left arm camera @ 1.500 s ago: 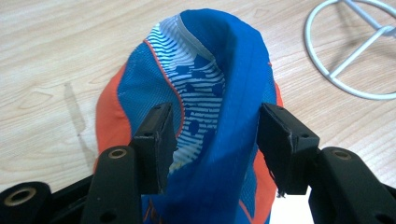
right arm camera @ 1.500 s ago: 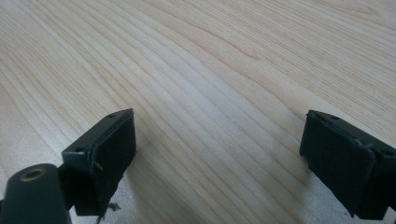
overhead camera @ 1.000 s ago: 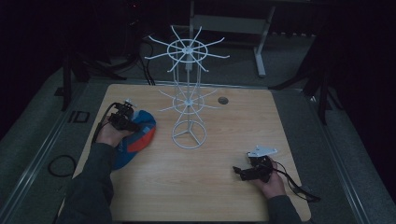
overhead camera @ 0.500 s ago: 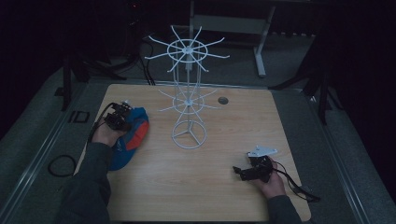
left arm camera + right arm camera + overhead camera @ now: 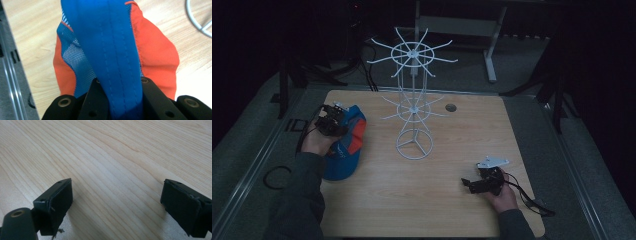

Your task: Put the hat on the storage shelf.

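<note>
left gripper (image 5: 117, 100) clamping blue-orange cap (image 5: 112, 50) by its blue band, right gripper (image 5: 117, 207) resting on wooden table (image 5: 452, 210) with jaws wide apart, white wire rack (image 5: 413, 110) standing between

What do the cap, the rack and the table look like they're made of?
Cap: fabric, matte, with stitched seams and a blue mesh panel. Rack: thin wire with a white, likely painted or coated finish. Table: light wood grain, smooth; possibly laminate rather than solid wood.

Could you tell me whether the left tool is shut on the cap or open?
Shut on it: the left tool pinches the cap's blue brim between its jaws.
</note>
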